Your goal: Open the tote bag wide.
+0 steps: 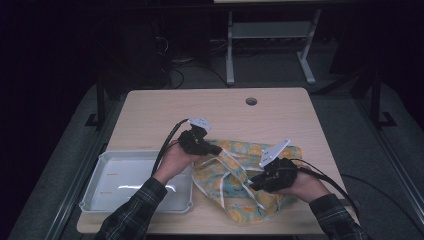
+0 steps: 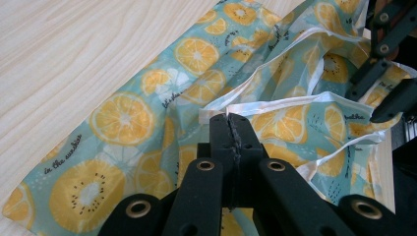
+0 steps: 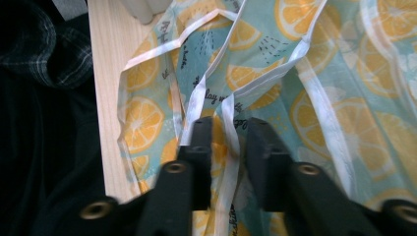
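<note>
A teal cloth (image 1: 235,150) printed with orange and lemon slices and trimmed with white straps lies crumpled on the wooden table (image 1: 200,110), right of centre. My left gripper (image 1: 216,149) rests at its far left edge. In the left gripper view that gripper (image 2: 229,118) has its jaws pressed together on the cloth's white-trimmed edge (image 2: 275,104). My right gripper (image 1: 252,184) is over the near part of the cloth. In the right gripper view its jaws (image 3: 229,125) stand a little apart, with a white strap (image 3: 227,147) running between them, and a gap shows on either side of the strap.
A white plastic tray (image 1: 107,172) sits at the table's near left corner, beside my left forearm. A round cable hole (image 1: 251,101) is near the far edge. A plaid sleeve (image 3: 49,44) shows at the right gripper view's upper left. Dark floor and a desk frame lie beyond the table.
</note>
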A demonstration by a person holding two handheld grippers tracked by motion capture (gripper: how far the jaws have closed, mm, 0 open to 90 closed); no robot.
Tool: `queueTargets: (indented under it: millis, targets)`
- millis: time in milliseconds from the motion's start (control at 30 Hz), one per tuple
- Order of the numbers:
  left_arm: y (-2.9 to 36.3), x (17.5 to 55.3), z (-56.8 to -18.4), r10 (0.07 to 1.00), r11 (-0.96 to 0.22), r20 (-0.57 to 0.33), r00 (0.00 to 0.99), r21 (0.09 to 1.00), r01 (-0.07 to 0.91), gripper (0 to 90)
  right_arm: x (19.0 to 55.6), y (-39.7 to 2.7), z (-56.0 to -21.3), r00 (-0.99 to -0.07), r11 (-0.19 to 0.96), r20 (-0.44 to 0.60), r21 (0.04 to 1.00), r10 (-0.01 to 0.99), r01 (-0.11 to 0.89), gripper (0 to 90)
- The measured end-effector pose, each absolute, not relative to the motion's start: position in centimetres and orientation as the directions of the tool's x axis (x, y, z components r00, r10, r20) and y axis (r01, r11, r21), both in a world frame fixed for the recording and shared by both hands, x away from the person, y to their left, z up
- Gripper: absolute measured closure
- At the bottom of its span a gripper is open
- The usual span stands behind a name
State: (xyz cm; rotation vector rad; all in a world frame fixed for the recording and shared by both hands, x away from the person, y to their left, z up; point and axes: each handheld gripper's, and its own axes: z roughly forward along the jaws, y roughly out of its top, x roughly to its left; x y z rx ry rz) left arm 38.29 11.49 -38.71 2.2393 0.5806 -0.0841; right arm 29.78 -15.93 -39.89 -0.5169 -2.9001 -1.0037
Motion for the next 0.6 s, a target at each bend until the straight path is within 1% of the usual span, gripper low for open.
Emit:
queueTargets:
  millis: [33, 67, 100, 267, 300, 367, 433, 500, 600]
  targets:
    - [11.5, 38.3, -38.7, 0.378, -0.573, -0.245, 0.893, 0.695, 0.434, 90.0, 29.8, -15.9, -40.0, -0.947, 0.741, 0.127, 0.596, 0.293, 0.309, 82.9]
    - [11.5, 38.3, -38.7, 0.378, -0.573, -0.245, 0.893, 0.695, 0.434, 90.0, 29.8, -15.9, -40.0, -0.947, 0.741, 0.127, 0.596, 0.293, 0.309, 82.9]
    - [11.4, 38.2, -38.7, 0.381, -0.574, -0.243, 0.892, 0.694, 0.434, 90.0, 29.8, -15.8, -39.9, -0.948, 0.747, 0.121, 0.589, 0.294, 0.307, 88.5]
    - [11.6, 38.2, -38.6, 0.375, -0.576, -0.242, 0.895, 0.696, 0.429, 89.4, 29.7, -16.0, -38.9, -0.952, 0.733, 0.103, 0.616, 0.289, 0.289, 89.2]
    - [11.7, 38.1, -38.5, 0.376, -0.578, -0.232, 0.897, 0.698, 0.423, 86.9, 29.8, -16.1, -38.7, -0.952, 0.730, 0.093, 0.622, 0.292, 0.284, 89.3]
    - [11.9, 38.1, -38.4, 0.376, -0.575, -0.232, 0.897, 0.700, 0.423, 78.4, 29.9, -16.2, -38.4, -0.952, 0.726, 0.087, 0.628, 0.293, 0.281, 89.3]
    - [12.5, 37.8, -37.9, 0.377, -0.588, -0.212, 0.902, 0.698, 0.410, 72.7, 30.2, -16.7, -37.5, -0.950, 0.713, 0.065, 0.645, 0.305, 0.274, 89.4]
    - [13.1, 37.4, -37.5, 0.398, -0.577, -0.201, 0.895, 0.704, 0.414, 63.7, 30.6, -17.1, -36.8, -0.946, 0.696, 0.056, 0.664, 0.319, 0.274, 89.6]
    - [13.8, 37.1, -37.1, 0.403, -0.574, -0.195, 0.894, 0.707, 0.413, 54.0, 31.2, -17.6, -35.9, -0.932, 0.671, 0.055, 0.678, 0.360, 0.299, 89.6]
